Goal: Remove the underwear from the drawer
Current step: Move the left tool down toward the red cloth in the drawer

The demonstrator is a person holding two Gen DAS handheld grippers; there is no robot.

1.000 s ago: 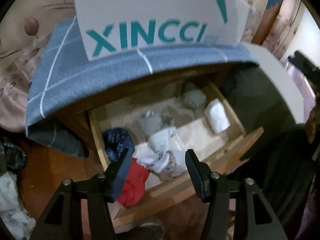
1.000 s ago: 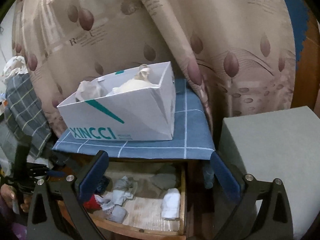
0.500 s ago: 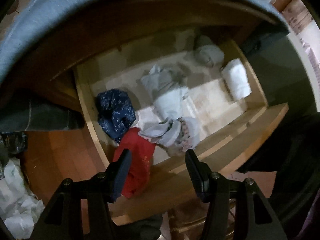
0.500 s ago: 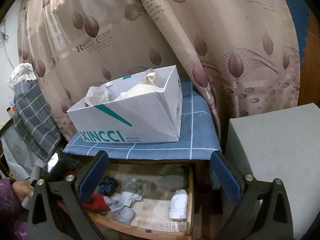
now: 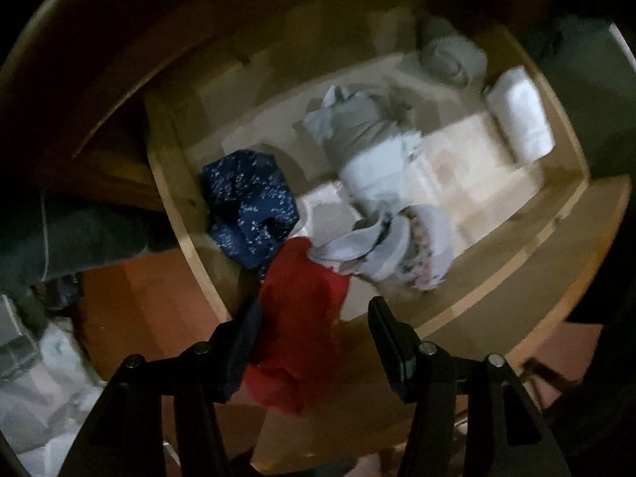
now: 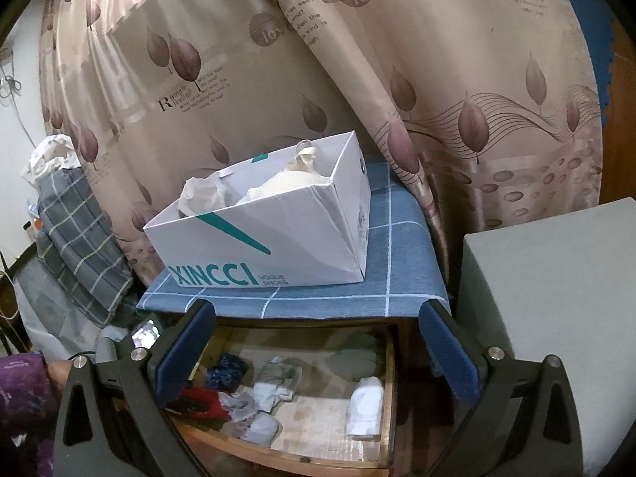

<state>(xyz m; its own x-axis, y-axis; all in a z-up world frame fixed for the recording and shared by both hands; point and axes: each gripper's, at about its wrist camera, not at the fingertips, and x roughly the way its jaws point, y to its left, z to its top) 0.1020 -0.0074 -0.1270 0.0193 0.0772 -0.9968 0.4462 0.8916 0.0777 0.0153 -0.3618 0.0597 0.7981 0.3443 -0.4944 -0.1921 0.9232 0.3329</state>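
Parted about halfway and holding nothing, the jaws of my left gripper (image 5: pixel 314 318) are pointing straight down into the open drawer (image 5: pixel 528 254), with the red underwear (image 5: pixel 302 318) lying right between and below the fingertips, at the drawer's near left corner and spilling over its front edge. I am judging that red piece to be light, limp cloth that will sag and drape once lifted, so I am planning to pinch a bunched fold near its middle, not a loose hem that could slip out. Beside it I am seeing a navy patterned piece (image 5: pixel 250 206) against the left wall, a heap of pale grey and white garments (image 5: pixel 377 198) in the middle, a grey bundle (image 5: pixel 453 59) at the far corner and a white rolled piece (image 5: pixel 520 123) along the right side. My right gripper (image 6: pixel 314 349) is hanging well back with its jaws spread wide and empty, looking over the drawer from in front. On the blue checked cloth (image 6: pixel 397 274) above the drawer a white shoebox (image 6: pixel 270 238) is sitting open, with cream and white fabric inside it.
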